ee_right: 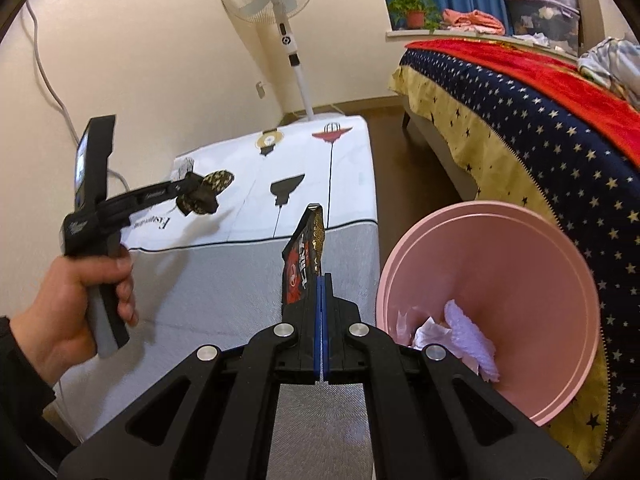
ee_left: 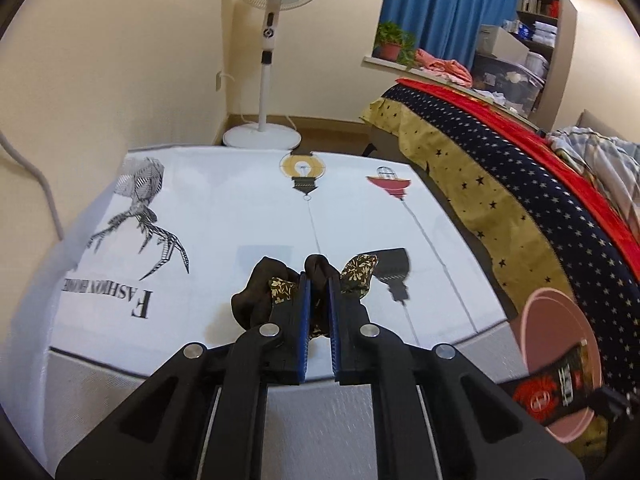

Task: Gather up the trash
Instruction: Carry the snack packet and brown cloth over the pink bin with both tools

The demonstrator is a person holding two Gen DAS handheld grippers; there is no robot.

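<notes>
**A:** How far along is the trash collecting looking?

**B:** Partway, I'd judge. The pink bin point(ee_right: 520, 248) is standing just off the table's near right corner, against the star-patterned bedspread point(ee_right: 532, 128), and crumpled white paper point(ee_right: 460, 332) is already lying in its bottom. So some pieces are counting as done.

**A:** And what are the tools carrying?

**B:** The left tool point(ee_left: 318, 280) is pinching a dark crumpled wrapper with a gold floral print point(ee_left: 356, 276). Its blue pads are pressing on the bunched material, which is bulging out on both sides of the fingers. In the right wrist view that wrapper is hanging in the air above the left side of the table point(ee_right: 240, 272), clear of the cloth.

**A:** The right one?

**B:** The right tool point(ee_right: 322, 280) is pressed together on a red and black snack packet point(ee_right: 304, 264), which is sticking up from the fingers near the table's near edge, just beside the bin's rim.

**A:** Anything still lying about?

**B:** The printed white cloth is showing only its lamp drawings and lettering; I'm seeing no loose litter on it. What's remaining, by my reading, is getting both held pieces over the bin and letting them drop. The packet is nearer to it; the wrapper is well apart from it.
</notes>
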